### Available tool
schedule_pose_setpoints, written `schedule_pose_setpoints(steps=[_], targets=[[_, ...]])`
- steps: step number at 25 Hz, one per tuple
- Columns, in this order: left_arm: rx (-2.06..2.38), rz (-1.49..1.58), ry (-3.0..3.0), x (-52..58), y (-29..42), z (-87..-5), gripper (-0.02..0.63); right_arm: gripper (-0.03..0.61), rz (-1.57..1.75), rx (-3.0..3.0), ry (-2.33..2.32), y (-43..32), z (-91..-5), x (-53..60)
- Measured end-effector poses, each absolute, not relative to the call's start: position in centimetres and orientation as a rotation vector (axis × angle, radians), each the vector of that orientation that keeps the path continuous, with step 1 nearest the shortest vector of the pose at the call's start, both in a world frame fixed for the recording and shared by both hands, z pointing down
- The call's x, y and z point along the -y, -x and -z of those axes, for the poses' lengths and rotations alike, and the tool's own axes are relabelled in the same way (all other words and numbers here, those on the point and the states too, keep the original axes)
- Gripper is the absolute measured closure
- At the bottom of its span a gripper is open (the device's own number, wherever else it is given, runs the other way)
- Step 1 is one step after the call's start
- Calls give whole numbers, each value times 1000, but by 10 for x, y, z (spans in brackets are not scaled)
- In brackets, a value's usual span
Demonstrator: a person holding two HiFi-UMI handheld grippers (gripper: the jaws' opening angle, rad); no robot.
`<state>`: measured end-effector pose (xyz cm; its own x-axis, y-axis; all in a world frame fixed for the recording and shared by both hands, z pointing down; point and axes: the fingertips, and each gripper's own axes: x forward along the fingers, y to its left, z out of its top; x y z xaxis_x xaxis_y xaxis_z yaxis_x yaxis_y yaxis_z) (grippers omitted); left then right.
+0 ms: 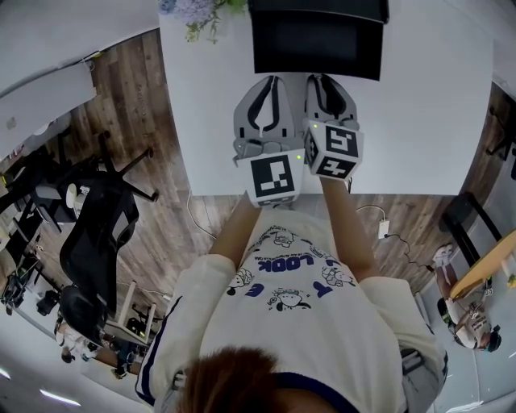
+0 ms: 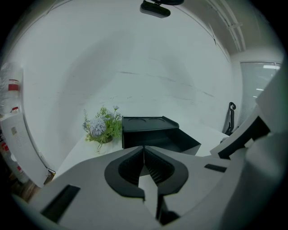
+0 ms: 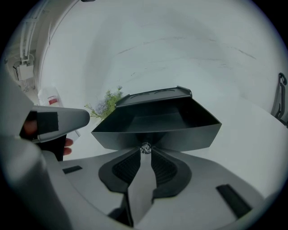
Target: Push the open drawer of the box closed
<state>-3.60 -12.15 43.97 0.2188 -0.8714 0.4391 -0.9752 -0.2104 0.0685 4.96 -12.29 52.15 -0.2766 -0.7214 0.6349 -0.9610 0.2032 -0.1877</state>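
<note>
On the white table (image 1: 419,121), flowers (image 1: 197,14) stand left of the black box (image 2: 148,122), whose far part is cut off by the top edge of the head view. The left gripper (image 2: 144,150) sits short of the box, jaws together on nothing. Just beside it, the right gripper (image 3: 145,155) also has its jaws together, tips at the small knob (image 3: 145,148) of the open drawer (image 3: 157,121); I cannot tell if they press it.

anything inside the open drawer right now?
Nothing visible: in the right gripper view the drawer shows only its bare dark floor and inner walls. Its front wall hides the strip of floor nearest the camera.
</note>
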Motion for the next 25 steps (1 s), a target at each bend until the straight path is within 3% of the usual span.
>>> schedule_pose_setpoints(steps=[25], targets=[[1740, -458, -2162, 149, 38, -440, 595, 492, -831, 2101, -1596, -46, -515, 172]])
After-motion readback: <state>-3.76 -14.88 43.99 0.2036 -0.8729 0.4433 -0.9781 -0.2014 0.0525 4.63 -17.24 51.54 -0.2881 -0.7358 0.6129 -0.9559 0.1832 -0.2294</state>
